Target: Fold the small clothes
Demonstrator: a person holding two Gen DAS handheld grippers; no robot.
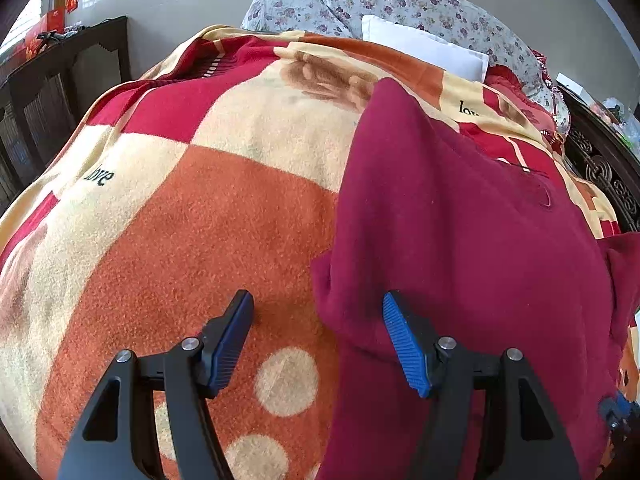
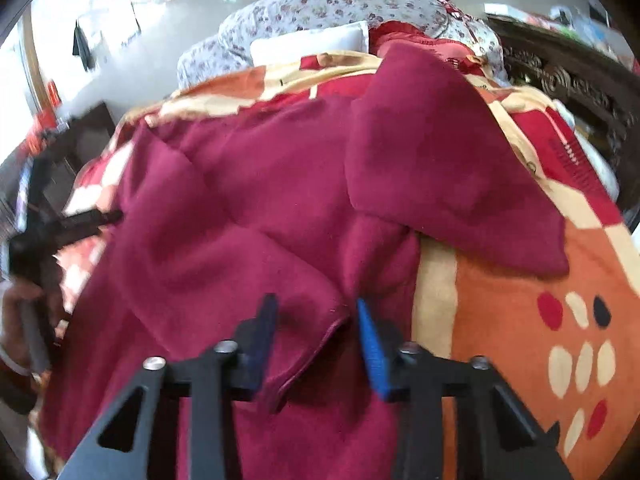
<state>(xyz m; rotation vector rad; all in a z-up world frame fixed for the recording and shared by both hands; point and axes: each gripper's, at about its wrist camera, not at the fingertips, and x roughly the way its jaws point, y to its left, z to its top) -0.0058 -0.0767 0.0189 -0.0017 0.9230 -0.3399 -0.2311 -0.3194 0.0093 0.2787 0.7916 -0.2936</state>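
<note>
A maroon fleece garment (image 1: pixel 460 240) lies spread on the patterned blanket (image 1: pixel 200 240). In the left wrist view my left gripper (image 1: pixel 316 304) stands open at the garment's left edge; a raised fold of that edge sits between the fingers, with neither pad pressing on it. In the right wrist view the garment (image 2: pixel 248 208) fills the middle, one flap (image 2: pixel 440 168) folded over at the upper right. My right gripper (image 2: pixel 316 304) is partly open over a loose hem fold that lies between the fingers, and the pads are not clamping it.
Floral pillows (image 1: pixel 384 4) and a white pillow (image 1: pixel 424 44) lie at the head of the bed. A dark carved headboard (image 2: pixel 568 80) runs along the right, dark wooden furniture (image 1: pixel 60 92) along the left. The left gripper (image 2: pixel 64 224) and a hand (image 2: pixel 20 308) show blurred at the right wrist view's left edge.
</note>
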